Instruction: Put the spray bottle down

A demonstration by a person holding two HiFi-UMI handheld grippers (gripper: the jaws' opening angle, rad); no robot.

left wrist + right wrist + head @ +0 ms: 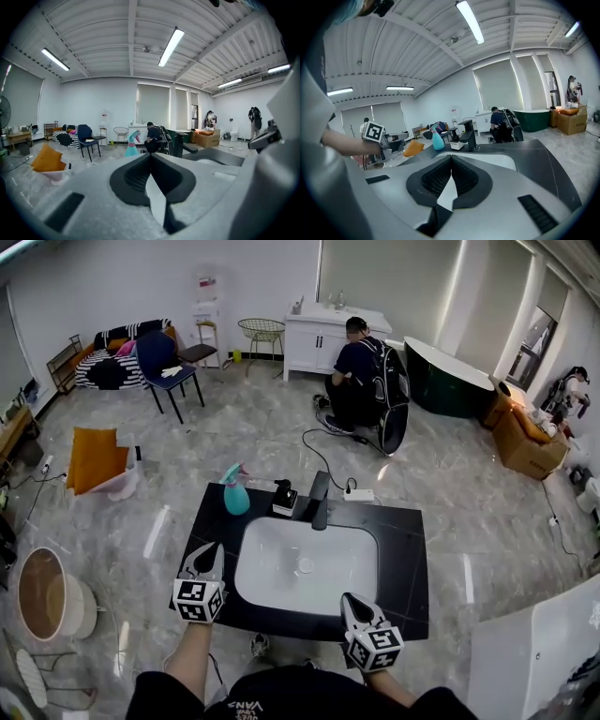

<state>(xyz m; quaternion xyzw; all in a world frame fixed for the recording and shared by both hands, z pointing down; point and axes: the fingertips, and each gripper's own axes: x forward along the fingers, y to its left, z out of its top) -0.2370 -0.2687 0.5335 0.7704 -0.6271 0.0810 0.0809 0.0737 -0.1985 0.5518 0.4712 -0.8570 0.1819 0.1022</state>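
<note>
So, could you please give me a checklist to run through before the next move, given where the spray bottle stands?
1. The teal plastic spray bottle with a pink trigger stands upright on the black stone counter: ok.
2. The left gripper is shut and empty: ok.
3. The right gripper is shut and empty: ok.
4. The spray bottle is apart from the white basin: ok.
5. The bottle's nozzle is closed: cannot tell.

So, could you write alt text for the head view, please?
A teal spray bottle stands on the black countertop left of the faucet. The left gripper and right gripper hover shut and empty near the white sink.
</note>
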